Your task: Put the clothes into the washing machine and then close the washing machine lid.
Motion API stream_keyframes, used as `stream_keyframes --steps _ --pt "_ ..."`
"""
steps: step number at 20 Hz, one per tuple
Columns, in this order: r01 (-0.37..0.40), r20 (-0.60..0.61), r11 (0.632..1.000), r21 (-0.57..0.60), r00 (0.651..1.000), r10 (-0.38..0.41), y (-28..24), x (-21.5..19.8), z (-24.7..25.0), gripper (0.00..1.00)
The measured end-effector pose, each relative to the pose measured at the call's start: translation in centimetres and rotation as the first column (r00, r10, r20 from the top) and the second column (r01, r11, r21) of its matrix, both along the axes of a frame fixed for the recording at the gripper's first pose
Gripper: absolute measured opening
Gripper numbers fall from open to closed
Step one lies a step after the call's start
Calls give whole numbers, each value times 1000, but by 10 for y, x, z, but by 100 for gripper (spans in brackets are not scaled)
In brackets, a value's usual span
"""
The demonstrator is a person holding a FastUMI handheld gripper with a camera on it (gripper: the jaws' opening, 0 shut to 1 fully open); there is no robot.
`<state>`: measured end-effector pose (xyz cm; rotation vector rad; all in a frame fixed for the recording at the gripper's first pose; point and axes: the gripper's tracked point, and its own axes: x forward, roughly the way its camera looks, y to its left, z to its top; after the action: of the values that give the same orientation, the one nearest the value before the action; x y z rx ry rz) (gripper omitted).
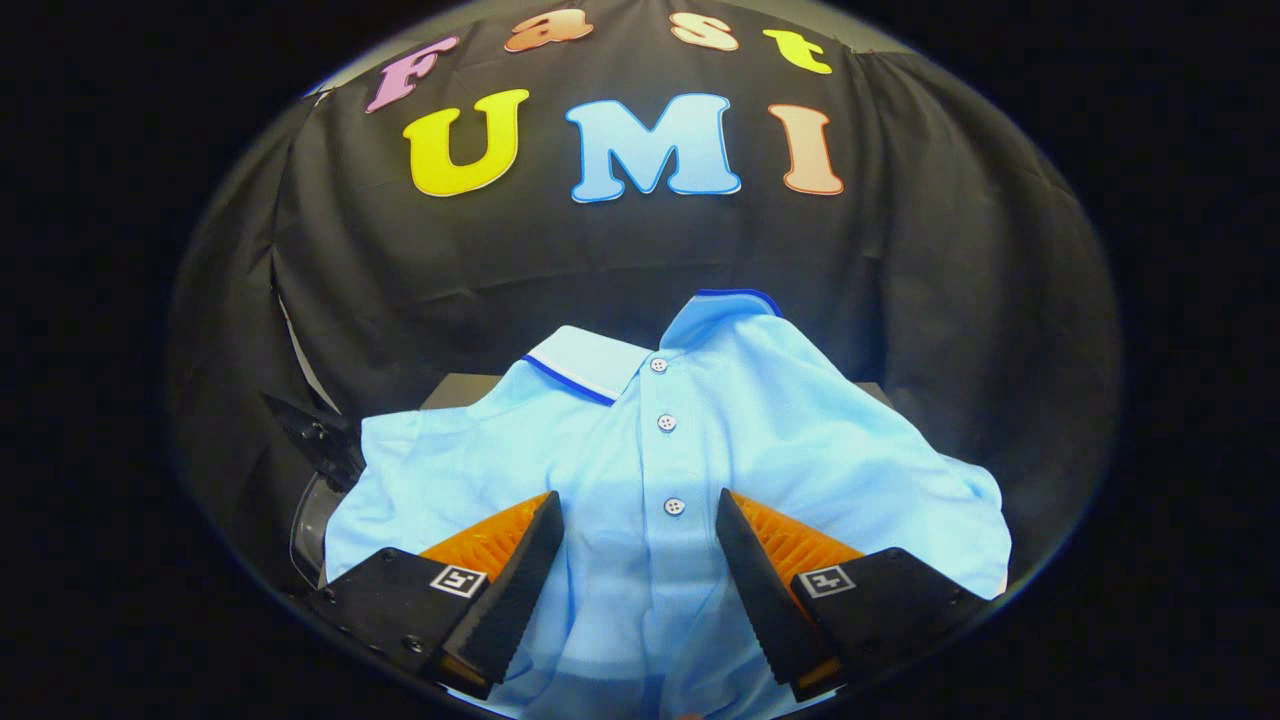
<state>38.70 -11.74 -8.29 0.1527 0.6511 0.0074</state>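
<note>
The gripper [640,520] stands open, its two fingers spread wide with a strip of light blue polo shirt [700,440] lying between them, though I cannot tell whether either pad touches the cloth. The shirt is draped over a dark surface [455,390], buttoned placket running toward twelve o'clock, collar beyond the fingertips. A dark hinged part [320,440] sits at nine o'clock beside the shirt's sleeve.

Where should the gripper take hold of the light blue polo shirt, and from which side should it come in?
Probably the button placket of the polo shirt, at the button lying between the open fingers. The gripper already straddles that strip, so pushing straight ahead and down from its present side should bunch cloth between the pads. The fabric there lies fairly flat, while the raised collar sits beyond the fingertips.
</note>
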Motion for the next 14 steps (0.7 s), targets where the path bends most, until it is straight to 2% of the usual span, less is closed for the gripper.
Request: stream_keyframes --steps 3,4,6,11,12,14 --pt "-16 -7 1000 -11 1000 16 3 0 -1 98" --pt "-15 -3 1000 -10 1000 15 2 -2 1 91" --pt "-17 -17 1000 -3 1000 17 3 -1 -2 91" --pt "-41 -10 999 31 999 42 7 1 -1 22" --pt "-36 2 999 23 999 36 7 -1 4 22" --pt "-32 5 999 13 999 32 7 -1 2 2"
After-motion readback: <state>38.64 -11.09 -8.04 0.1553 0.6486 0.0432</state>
